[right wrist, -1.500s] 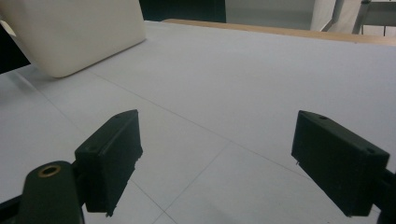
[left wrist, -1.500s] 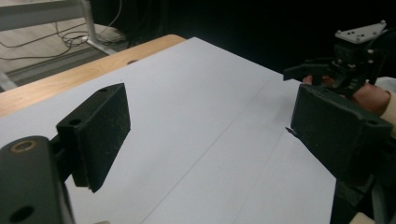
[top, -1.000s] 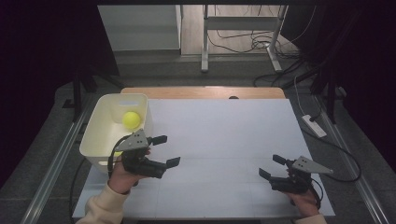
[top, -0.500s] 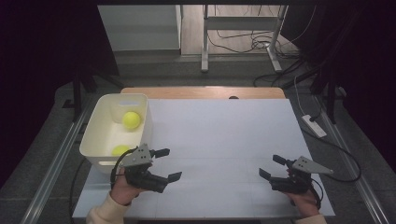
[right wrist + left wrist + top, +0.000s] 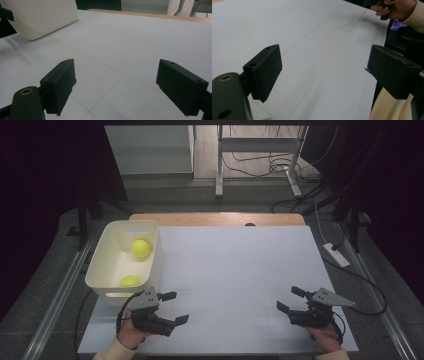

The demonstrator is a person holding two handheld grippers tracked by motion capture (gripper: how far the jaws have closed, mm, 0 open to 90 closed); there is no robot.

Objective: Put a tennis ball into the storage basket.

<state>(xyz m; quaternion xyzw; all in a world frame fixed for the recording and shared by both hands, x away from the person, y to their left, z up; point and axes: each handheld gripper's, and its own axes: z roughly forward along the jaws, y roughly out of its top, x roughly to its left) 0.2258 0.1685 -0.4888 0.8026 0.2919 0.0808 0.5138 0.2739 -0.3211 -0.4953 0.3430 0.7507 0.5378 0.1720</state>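
Grippers rested low at the near edge of the white table [image 5: 235,265], both with jaws spread wide and empty. The left gripper [image 5: 175,307] sat just beside the cream bin [image 5: 155,262], which held two yellow balls [image 5: 140,248]; the right gripper [image 5: 291,299] lay well apart.

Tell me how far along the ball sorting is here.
Looks finished: both yellow balls lie inside the white bin. Nothing is in hand; the left claw and right claw are open over the white tabletop. No further ball shows there.
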